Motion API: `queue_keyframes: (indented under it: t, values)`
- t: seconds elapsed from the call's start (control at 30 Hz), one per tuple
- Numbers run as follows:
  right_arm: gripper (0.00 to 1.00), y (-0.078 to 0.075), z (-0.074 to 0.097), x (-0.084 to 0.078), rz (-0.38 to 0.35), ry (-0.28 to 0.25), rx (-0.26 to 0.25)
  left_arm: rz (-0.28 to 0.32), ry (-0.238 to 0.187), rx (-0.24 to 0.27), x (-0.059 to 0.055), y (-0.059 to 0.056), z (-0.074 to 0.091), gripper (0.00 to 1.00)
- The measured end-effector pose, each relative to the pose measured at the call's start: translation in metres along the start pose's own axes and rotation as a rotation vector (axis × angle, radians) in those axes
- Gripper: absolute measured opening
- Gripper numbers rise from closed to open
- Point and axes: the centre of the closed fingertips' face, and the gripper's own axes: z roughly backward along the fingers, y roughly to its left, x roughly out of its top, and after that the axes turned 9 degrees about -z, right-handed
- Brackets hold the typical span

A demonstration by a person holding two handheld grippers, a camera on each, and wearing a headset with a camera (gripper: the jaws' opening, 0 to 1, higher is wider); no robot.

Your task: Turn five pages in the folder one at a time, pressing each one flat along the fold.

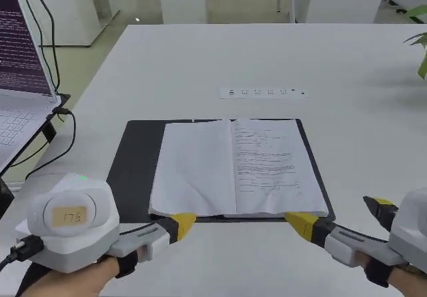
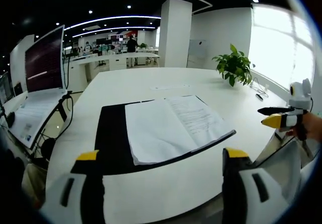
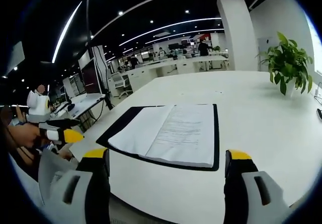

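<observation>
Broad white counter (image 1: 200,50), stretching from 6 o'clock to 12 o'clock in the head view. Carries a black folder (image 1: 137,170) at its centre, open and flat, fold running toward 12 o'clock. Holds white pages inside: a blank, slightly rumpled left page (image 1: 193,170) on the 9 o'clock side, a printed right page (image 1: 270,163) on the 3 o'clock side, the two meeting at the fold. Leaves the widest band of bare black cover at 9 o'clock of the paper.

Open laptop (image 1: 17,77) at 9 o'clock of the folder, well apart, screen lit with lines of text.

Left tool (image 2: 161,155) near the folder's 7 o'clock corner: jaws spread wide, nothing between them, yellow tips pointing toward 12 o'clock. In the head view, one yellow tip over the near edge of the left page; contact impossible to tell. Right tool (image 3: 167,154) near the 5 o'clock corner, likewise gaping and empty, one yellow tip just beside the near edge of the right page, the other well out toward 3 o'clock. Folder straight ahead of both, framed between the jaws in each gripper view.

Green potted plant (image 2: 234,68) at 2 o'clock of the folder, well apart, near the counter's far edge.

Flush socket strip (image 1: 263,92) set in the counter at 12 o'clock of the folder, near its far edge. Dark cables (image 1: 67,133) trailing from the laptop's corner toward 6 o'clock.
</observation>
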Motion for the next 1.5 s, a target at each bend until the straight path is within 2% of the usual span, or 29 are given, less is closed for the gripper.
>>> queue_keyframes:
  t: [0.17, 0.27, 0.37, 0.43, 0.53, 0.63, 0.8, 0.93, 1.13, 1.23, 1.33, 1.47, 1.5]
  values:
    - [0.94, -0.004, 0.002, -0.004, -0.02, 0.003, -0.001, -0.033, 0.007, -0.057, 0.004, -0.022, -0.029, 0.99]
    - [0.94, -0.007, 0.003, -0.006, -0.029, 0.0, -0.009, -0.042, 0.008, -0.12, 0.006, -0.043, -0.051, 0.99]
    - [0.93, -0.01, 0.005, -0.007, -0.048, -0.008, -0.016, -0.037, 0.015, -0.159, 0.006, -0.06, -0.072, 0.99]
    - [0.93, -0.012, 0.005, -0.008, -0.057, -0.01, -0.02, -0.065, 0.006, -0.184, 0.008, -0.072, -0.086, 0.99]
    - [0.93, -0.014, 0.007, -0.009, -0.065, -0.011, -0.021, -0.086, -0.002, -0.211, 0.011, -0.087, -0.102, 0.91]
    - [0.93, -0.015, 0.008, -0.011, -0.067, -0.009, -0.018, -0.116, 0.028, -0.239, 0.007, -0.102, -0.121, 0.93]
    - [0.9, -0.019, 0.012, -0.014, -0.079, 0.004, -0.014, -0.159, 0.029, -0.273, 0.007, -0.131, -0.149, 0.87]
    - [0.89, -0.021, 0.014, -0.014, -0.084, 0.0, -0.006, -0.141, 0.029, -0.286, 0.006, -0.151, -0.168, 0.84]
    - [0.89, -0.027, 0.015, -0.015, -0.101, 0.008, 0.002, -0.139, 0.024, -0.287, 0.002, -0.173, -0.192, 0.78]
    - [0.89, -0.027, 0.015, -0.017, -0.103, 0.013, 0.008, -0.133, -0.001, -0.275, 0.005, -0.179, -0.201, 0.76]
    - [0.88, -0.028, 0.015, -0.019, -0.1, 0.021, 0.01, -0.13, -0.007, -0.253, 0.005, -0.182, -0.213, 0.74]
    - [0.88, -0.028, 0.015, -0.022, -0.103, 0.032, 0.015, -0.128, -0.003, -0.243, -0.001, -0.187, -0.225, 0.71]
    - [0.88, -0.028, 0.014, -0.022, -0.102, 0.034, 0.018, -0.182, -0.022, -0.22, -0.002, -0.186, -0.228, 0.7]
